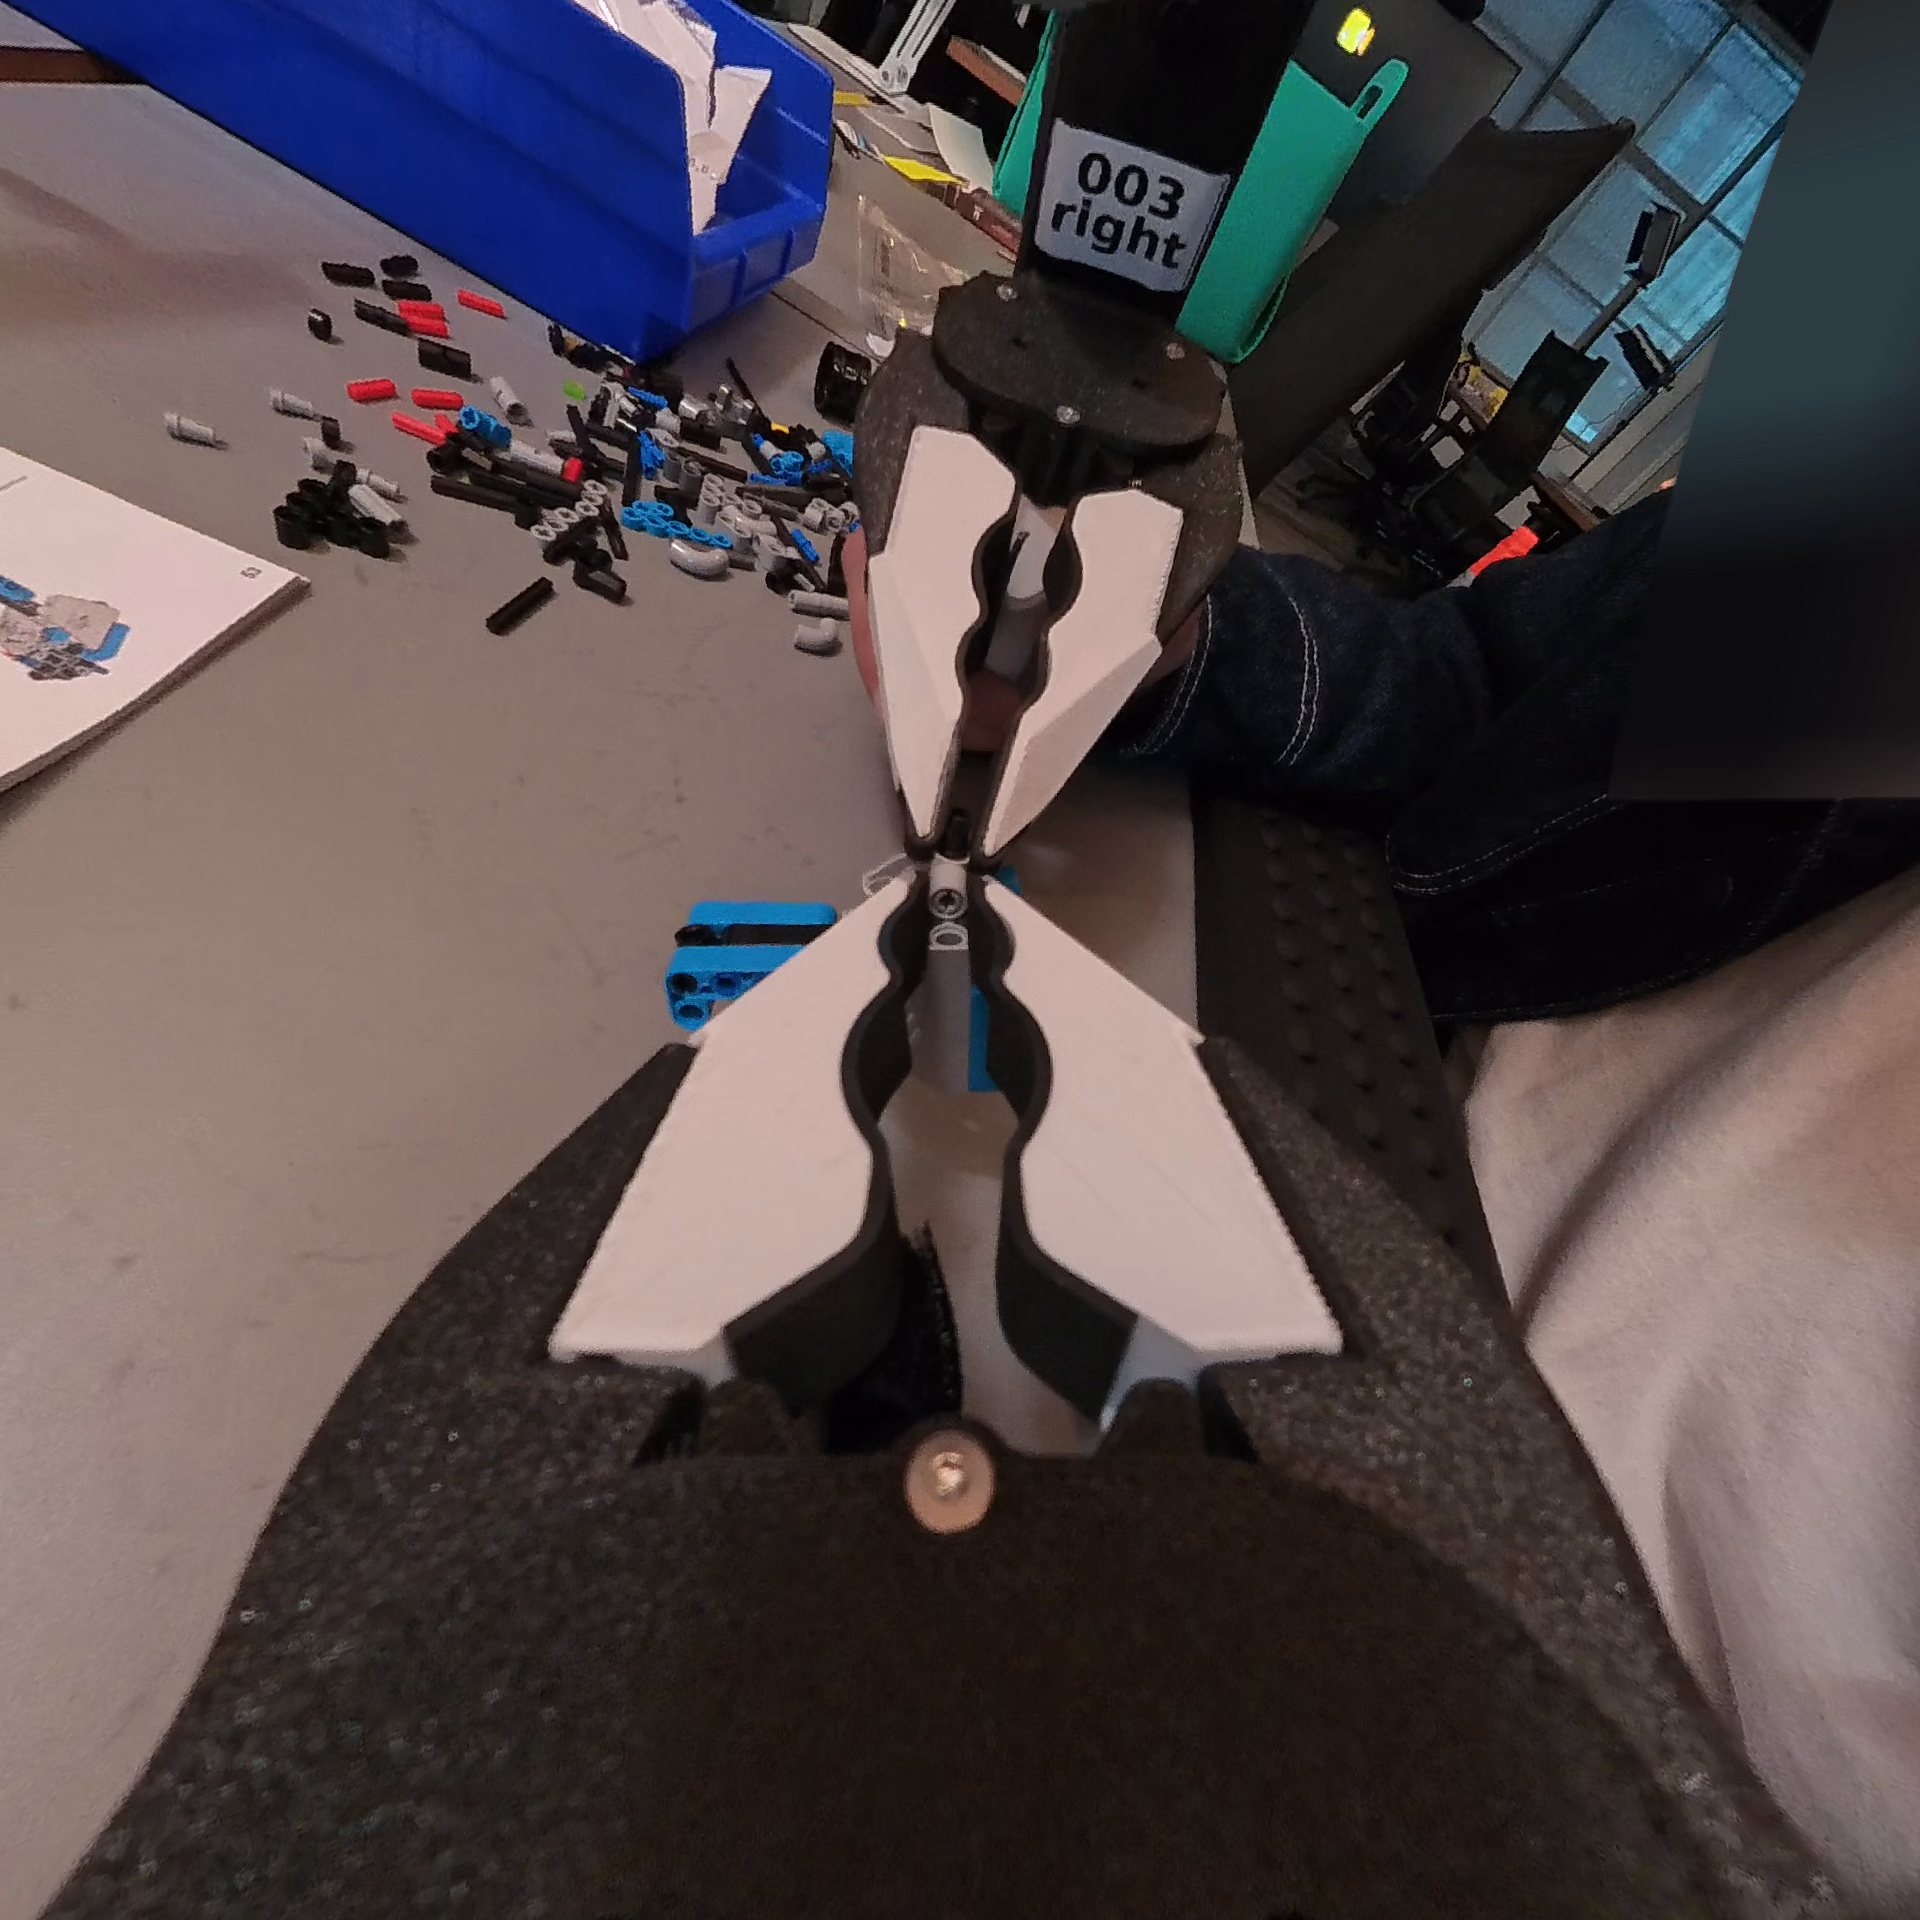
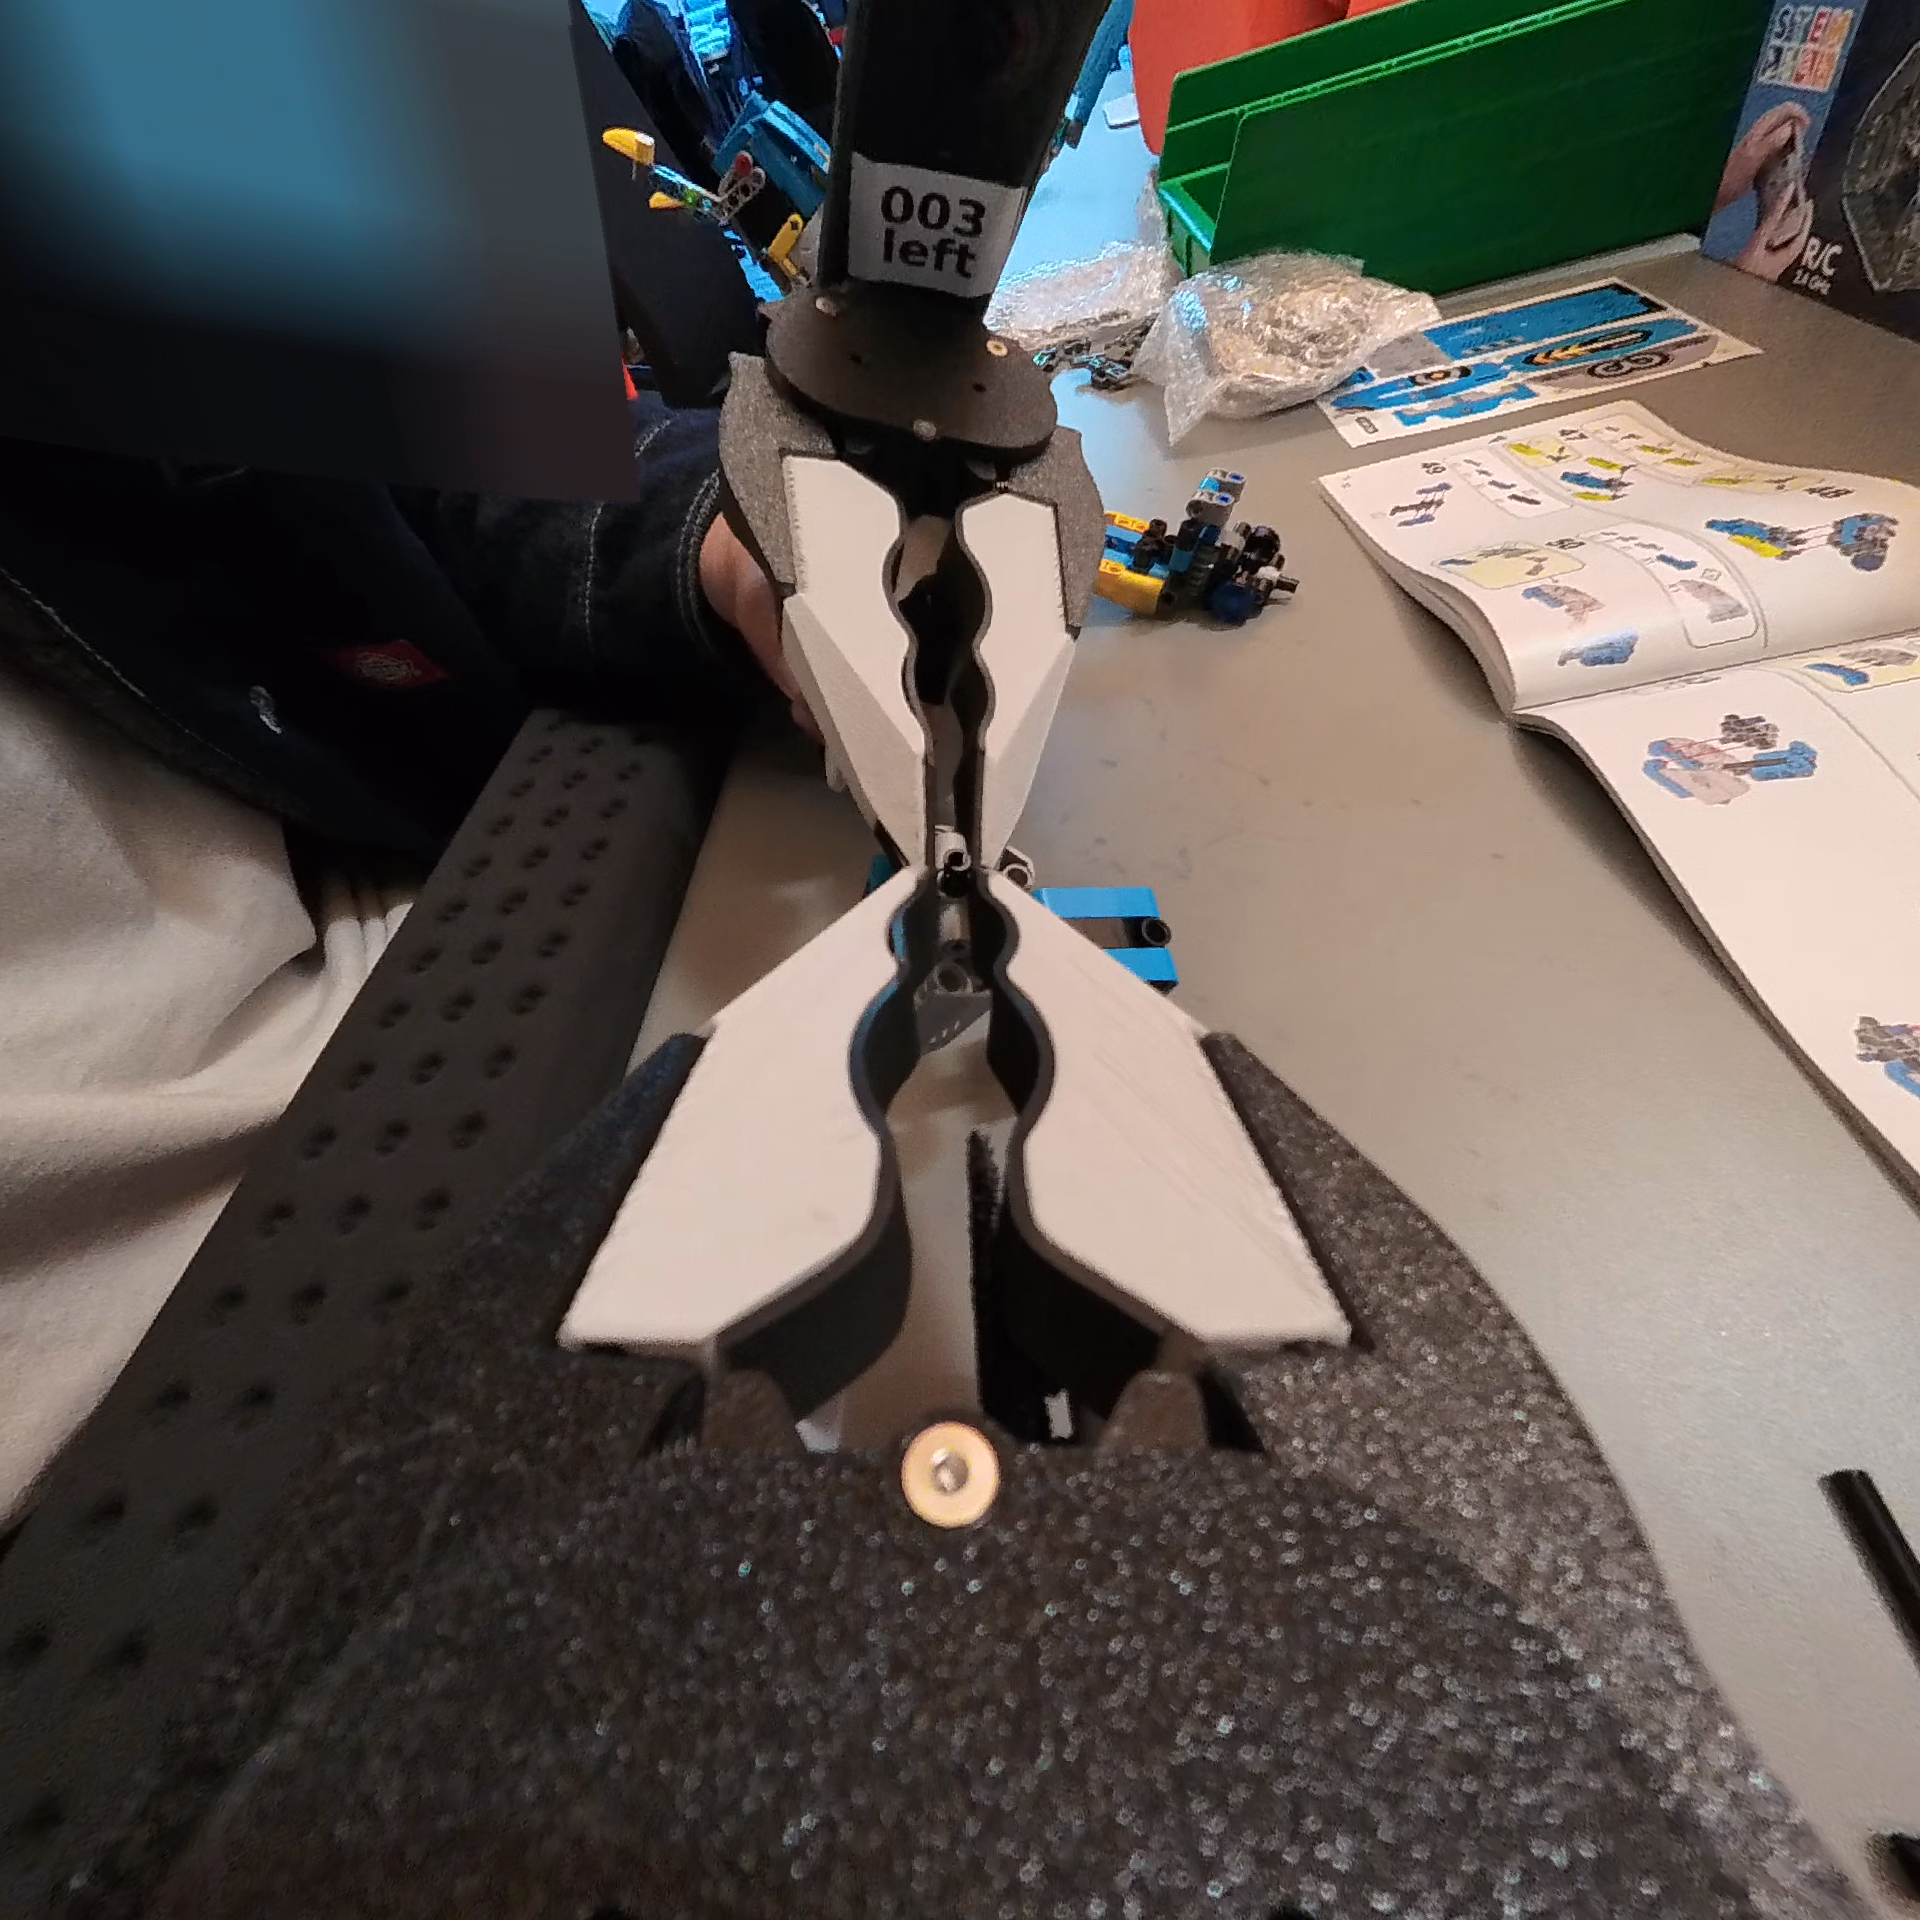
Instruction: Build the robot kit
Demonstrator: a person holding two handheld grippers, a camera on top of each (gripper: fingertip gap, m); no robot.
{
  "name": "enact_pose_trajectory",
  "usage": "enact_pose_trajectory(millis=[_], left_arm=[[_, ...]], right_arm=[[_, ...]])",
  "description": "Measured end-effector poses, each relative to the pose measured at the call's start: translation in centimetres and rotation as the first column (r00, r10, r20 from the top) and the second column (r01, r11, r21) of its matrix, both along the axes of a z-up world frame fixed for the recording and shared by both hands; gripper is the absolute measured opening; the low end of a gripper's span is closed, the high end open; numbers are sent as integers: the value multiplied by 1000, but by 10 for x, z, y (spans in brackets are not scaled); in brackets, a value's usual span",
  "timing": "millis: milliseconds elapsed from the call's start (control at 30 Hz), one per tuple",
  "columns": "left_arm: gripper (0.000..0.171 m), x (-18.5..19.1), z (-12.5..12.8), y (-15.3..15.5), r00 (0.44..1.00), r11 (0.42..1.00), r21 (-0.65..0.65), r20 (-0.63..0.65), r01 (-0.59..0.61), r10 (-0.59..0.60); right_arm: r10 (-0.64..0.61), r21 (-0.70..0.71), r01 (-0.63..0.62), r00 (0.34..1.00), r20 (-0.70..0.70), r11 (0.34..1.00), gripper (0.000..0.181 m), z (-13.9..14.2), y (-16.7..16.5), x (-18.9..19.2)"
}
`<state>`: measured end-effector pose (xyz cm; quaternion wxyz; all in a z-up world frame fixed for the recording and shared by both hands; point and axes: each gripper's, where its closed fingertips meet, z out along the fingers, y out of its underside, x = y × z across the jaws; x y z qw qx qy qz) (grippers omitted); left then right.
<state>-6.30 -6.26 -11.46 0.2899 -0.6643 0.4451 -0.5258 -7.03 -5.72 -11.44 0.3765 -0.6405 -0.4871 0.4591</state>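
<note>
My left gripper point(image 1: 945, 883) is shut on a light grey beam with holes point(image 1: 948, 940) that stands out between its tips. My right gripper point(image 1: 951, 831) faces it tip to tip and is shut on a small black pin point(image 1: 956, 829), which touches the beam's end. In the right wrist view my right gripper point(image 2: 951, 883) holds the black pin point(image 2: 954, 868) against the grey beam point(image 2: 948, 840) in the left gripper point(image 2: 951, 826). A blue beam assembly point(image 1: 743, 951) lies on the grey table under both grippers, and it also shows in the right wrist view point(image 2: 1112, 930).
A blue bin point(image 1: 468, 135) stands at the back left beside a scatter of small parts point(image 1: 582, 468). An open booklet point(image 2: 1662, 623), a sticker sheet point(image 2: 1538, 364), plastic bags point(image 2: 1268, 322), a small built assembly point(image 2: 1195, 551) and a green bin point(image 2: 1455, 135) are on the right. A black perforated strip point(image 2: 436, 987) lines the table edge. Both grippers' tips are close together, under 4 cm apart.
</note>
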Motion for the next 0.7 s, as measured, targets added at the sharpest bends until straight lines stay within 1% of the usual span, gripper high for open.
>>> enact_pose_trajectory(millis=[700], left_arm=[[6,-2,-1,-2,1000,1000,20,-10,12,-12]], right_arm=[[14,-7,-14,1000,12,1000,3,-1,-3,0]])
